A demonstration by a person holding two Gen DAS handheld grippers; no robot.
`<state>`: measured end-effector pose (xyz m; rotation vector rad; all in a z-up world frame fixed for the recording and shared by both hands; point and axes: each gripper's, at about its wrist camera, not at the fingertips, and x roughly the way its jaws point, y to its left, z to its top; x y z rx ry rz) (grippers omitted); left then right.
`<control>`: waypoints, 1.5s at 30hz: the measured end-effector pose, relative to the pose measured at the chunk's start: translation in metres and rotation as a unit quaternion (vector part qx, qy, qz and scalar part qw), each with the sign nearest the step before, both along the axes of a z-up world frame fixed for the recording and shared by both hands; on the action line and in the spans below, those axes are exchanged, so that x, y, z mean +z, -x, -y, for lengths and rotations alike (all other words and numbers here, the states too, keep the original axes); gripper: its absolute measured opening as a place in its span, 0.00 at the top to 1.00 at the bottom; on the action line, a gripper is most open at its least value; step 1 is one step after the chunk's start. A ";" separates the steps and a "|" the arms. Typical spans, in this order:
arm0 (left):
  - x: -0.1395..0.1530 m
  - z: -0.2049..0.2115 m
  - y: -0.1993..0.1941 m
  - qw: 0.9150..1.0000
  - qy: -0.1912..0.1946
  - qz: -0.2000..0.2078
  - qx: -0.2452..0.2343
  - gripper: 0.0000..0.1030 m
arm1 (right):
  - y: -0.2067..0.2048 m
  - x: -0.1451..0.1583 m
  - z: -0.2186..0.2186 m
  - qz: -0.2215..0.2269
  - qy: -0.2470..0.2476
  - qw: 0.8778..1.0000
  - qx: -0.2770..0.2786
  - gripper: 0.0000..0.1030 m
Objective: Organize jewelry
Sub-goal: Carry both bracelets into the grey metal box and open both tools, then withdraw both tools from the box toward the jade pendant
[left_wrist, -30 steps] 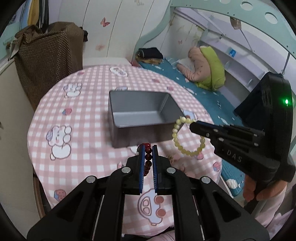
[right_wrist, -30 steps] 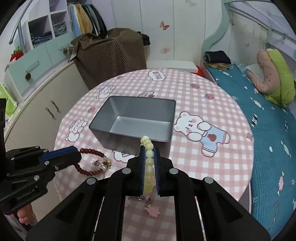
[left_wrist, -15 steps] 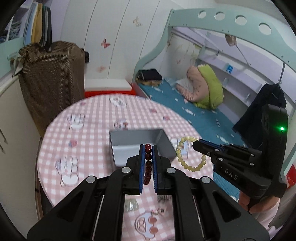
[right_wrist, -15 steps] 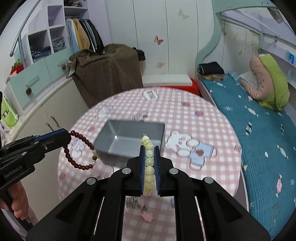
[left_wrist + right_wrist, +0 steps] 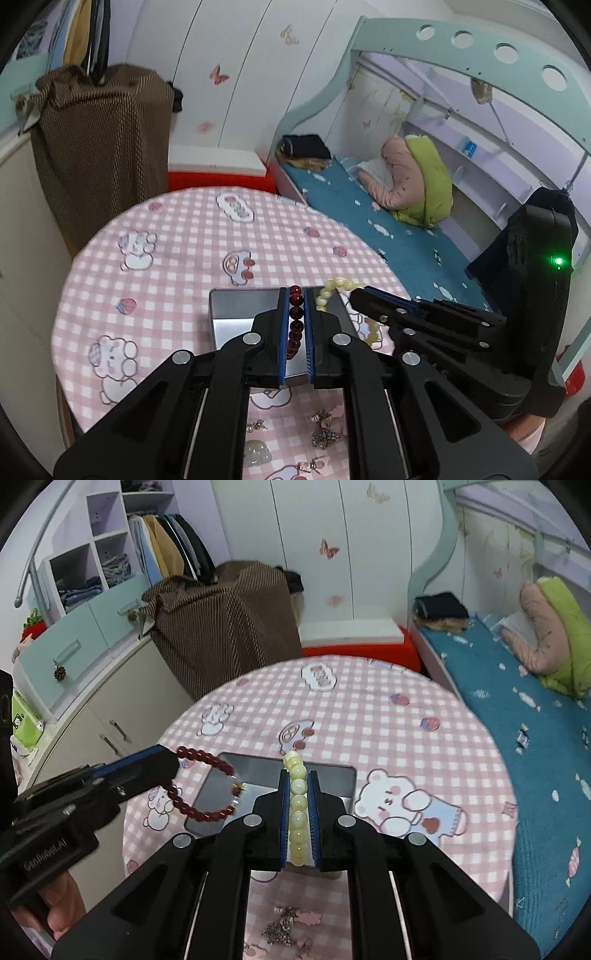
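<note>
My left gripper (image 5: 296, 295) is shut on a dark red bead bracelet (image 5: 295, 321), which hangs as a loop (image 5: 201, 786) over the left part of a grey metal box (image 5: 258, 768). My right gripper (image 5: 298, 771) is shut on a pale yellow-green bead bracelet (image 5: 297, 805), held above the box's near side. In the left wrist view the right gripper (image 5: 354, 295) comes in from the right with the pale bracelet (image 5: 334, 286) over the grey box (image 5: 236, 314). Both grippers hang above the box on the round table.
The round table has a pink checked cloth (image 5: 369, 716). Loose chains and charms (image 5: 325, 434) lie on the cloth near me, with a pale green pendant (image 5: 256, 452). A teal bed (image 5: 517, 709) is on the right, a brown-covered object (image 5: 221, 620) and cabinets on the left.
Both grippers have risen and drawn back from the table with their bracelets still held. The grey box now looks smaller and lower in both views, and loose jewelry has come into view below.
</note>
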<state>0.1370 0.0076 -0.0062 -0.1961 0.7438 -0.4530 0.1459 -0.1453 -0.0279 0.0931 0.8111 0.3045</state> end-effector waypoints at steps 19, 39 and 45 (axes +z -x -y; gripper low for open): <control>-0.053 0.005 -0.035 0.998 -0.006 -0.065 0.003 0.92 | -0.033 -0.047 -0.018 -0.071 0.039 0.997 0.015 0.91; -0.045 0.003 -0.025 0.998 -0.038 -0.049 0.013 0.73 | -0.007 -0.006 0.014 -0.010 0.025 0.999 -0.037 0.56; -0.040 -0.005 -0.014 0.998 -0.045 -0.040 0.023 0.61 | 0.008 0.000 0.035 0.006 0.025 0.997 -0.074 0.47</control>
